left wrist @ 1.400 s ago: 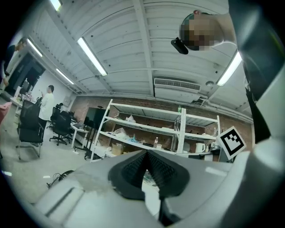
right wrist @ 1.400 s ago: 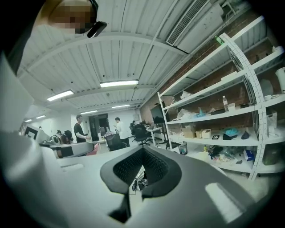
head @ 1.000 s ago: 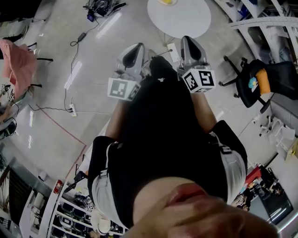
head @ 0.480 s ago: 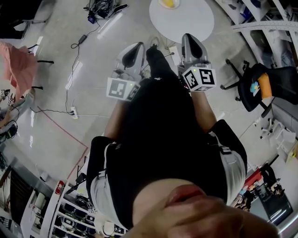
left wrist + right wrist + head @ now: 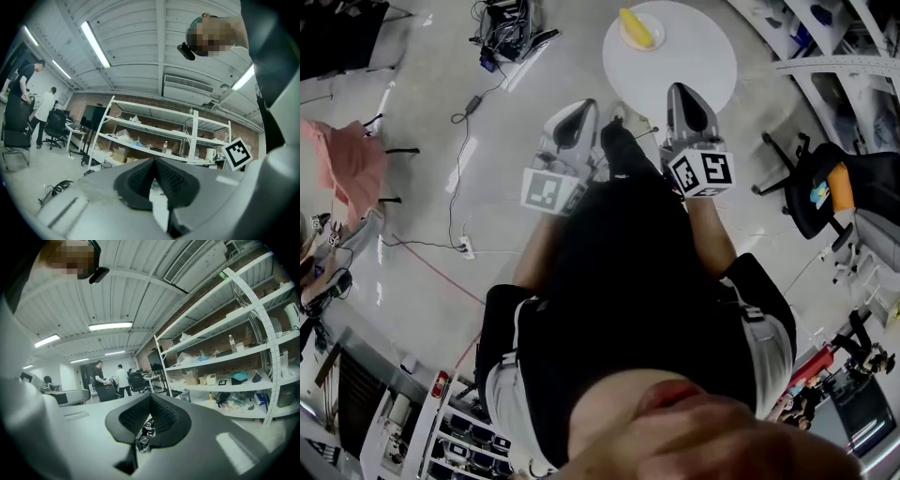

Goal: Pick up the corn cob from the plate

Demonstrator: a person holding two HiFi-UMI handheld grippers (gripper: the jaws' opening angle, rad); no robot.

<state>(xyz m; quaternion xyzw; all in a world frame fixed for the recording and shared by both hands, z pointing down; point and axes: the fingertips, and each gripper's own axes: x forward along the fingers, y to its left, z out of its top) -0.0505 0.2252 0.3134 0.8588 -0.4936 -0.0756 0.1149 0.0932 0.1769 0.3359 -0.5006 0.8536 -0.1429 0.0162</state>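
**Floor and table: corn on plate, both grippers closed and empty**

Grey polished floor [image 5: 487, 84] reflects light in streaks, and black cables [image 5: 455, 103] trail loose across it. A round white table [image 5: 694, 66] with a smooth matt top stands at the upper edge of the head view. A pale round plate [image 5: 659, 30] sits near the table's far side. The corn cob [image 5: 635, 27] lies on it, yellow, elongated and at a slant. Its kernel texture is too small to make out.

The left gripper [image 5: 579, 109] and the right gripper [image 5: 680, 91] are level, side by side and well short of the plate. Both are smooth grey moulded shells, each with a marker cube at the rear. The right gripper's tips overlap the near rim of the table in the picture. Whether they are over it cannot be told.

In the left gripper view, the black ribbed pads [image 5: 140, 176] meet at their tips with nothing between them. In the right gripper view, the pads [image 5: 133, 416] are likewise pressed together and empty.

Neither gripper view shows the table or the corn. They show white metal shelving [image 5: 225, 357] with cluttered goods, a brick wall and a ribbed white ceiling with tube lights.

The person's black clothing [image 5: 628, 281] fills the centre of the head view and hides the floor beneath. A black office chair [image 5: 816, 183] stands at the right, and a pink cloth [image 5: 352, 159] at the left is cut off by the frame.
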